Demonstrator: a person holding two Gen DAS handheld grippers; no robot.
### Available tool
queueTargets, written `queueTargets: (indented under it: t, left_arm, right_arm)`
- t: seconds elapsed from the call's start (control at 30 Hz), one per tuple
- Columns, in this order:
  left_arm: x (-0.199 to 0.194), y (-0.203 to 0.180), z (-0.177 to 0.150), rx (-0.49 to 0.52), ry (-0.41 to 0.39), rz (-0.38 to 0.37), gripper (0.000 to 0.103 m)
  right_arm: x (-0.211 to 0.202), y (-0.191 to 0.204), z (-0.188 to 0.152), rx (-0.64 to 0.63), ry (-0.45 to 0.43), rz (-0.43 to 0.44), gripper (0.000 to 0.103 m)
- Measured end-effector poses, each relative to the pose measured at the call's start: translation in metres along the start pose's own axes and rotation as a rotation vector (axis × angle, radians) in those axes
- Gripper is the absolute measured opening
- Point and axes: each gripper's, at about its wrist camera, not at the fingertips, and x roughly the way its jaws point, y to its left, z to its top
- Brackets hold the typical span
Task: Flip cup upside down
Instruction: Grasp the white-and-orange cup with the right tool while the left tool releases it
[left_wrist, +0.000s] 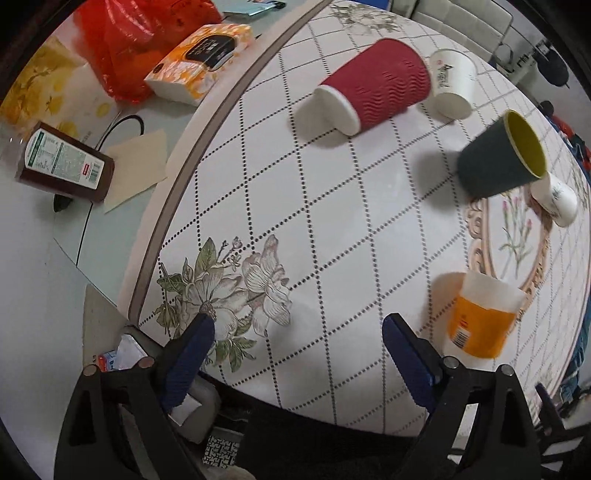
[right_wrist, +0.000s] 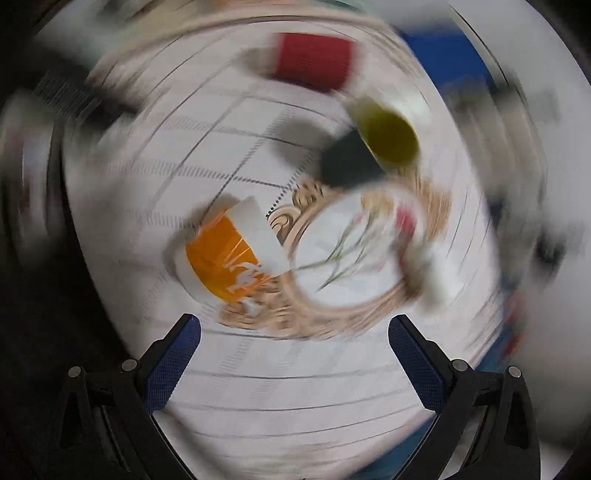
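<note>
Fingers (left_wrist: 406, 354) beside orange cup (left_wrist: 480, 317)

A round desk (left_wrist: 280, 206) fills the room's middle, white with dotted diamond lines and printed flowers, glossy under soft light. Behind it a pale glass-topped surface (left_wrist: 70, 236) holds a tissue box (left_wrist: 201, 61), red bag (left_wrist: 140, 40) and brown box (left_wrist: 64, 162).

Left wrist view: bright, even light; soft shadows fall to the left of the red cup (left_wrist: 376, 83) and dark cup (left_wrist: 502, 155) ahead of the gripper. Fisheye curvature bends the tablecloth (left_wrist: 332, 229) grid, with dark vignetting at the corners. Right wrist view: heavy rotational blur smears everything beyond the sharp fingers (right_wrist: 171, 363).
</note>
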Motion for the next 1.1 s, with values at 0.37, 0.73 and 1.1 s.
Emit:
queueTargets:
  t: [0.37,0.73,1.1]
  left_arm:
    - [0.045,0.002,0.003,-0.014,0.063,-0.003,0.094]
    - [0.071,0.02,0.008,-0.053,0.106,-0.018,0.094]
    - [0.083,0.031,0.008,-0.05,0.13,-0.038,0.093]
  right_arm:
    - [0.043,0.091,-0.036,-1.395,-0.056,-0.432,0.096]
    - [0.089,0.077,-0.041,-1.933,-0.058,-0.528,0.094]
    - [0.116,0.062,-0.021,-2.017,-0.014,-0.476,0.081]
